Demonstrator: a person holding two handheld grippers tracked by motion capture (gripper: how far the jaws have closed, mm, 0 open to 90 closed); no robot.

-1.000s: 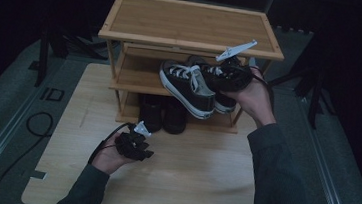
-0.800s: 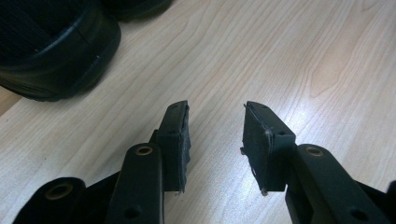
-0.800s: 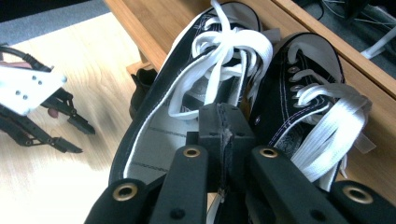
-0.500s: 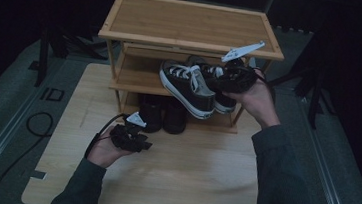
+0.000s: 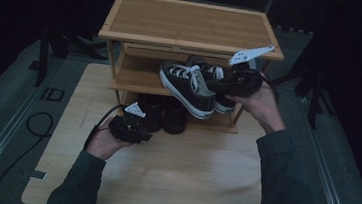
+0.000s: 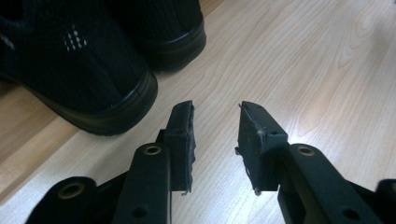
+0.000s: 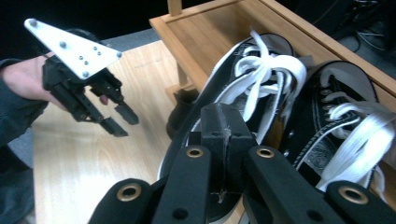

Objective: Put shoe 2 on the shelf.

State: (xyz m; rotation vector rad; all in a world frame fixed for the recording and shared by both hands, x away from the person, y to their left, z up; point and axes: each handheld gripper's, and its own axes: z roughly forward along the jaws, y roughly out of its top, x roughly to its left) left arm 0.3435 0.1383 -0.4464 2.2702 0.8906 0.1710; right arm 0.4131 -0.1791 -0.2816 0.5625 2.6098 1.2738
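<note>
At the rack's middle shelf, right gripper fingers pinch a black, white-laced sneaker.

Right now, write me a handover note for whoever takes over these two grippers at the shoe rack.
Right gripper: jaws shut on the side of the near black-and-white sneaker, which sticks out tilted over the front edge of the rack's middle shelf.
Left gripper: jaws have just been closing, with a gap left and nothing between them, above the wooden table, beside the black shoes on the bottom level.
Done: the second sneaker lies on the middle shelf.
Left: probably seat the held sneaker fully on the shelf next to its mate, then let go. The black shoes look already stowed.
</note>
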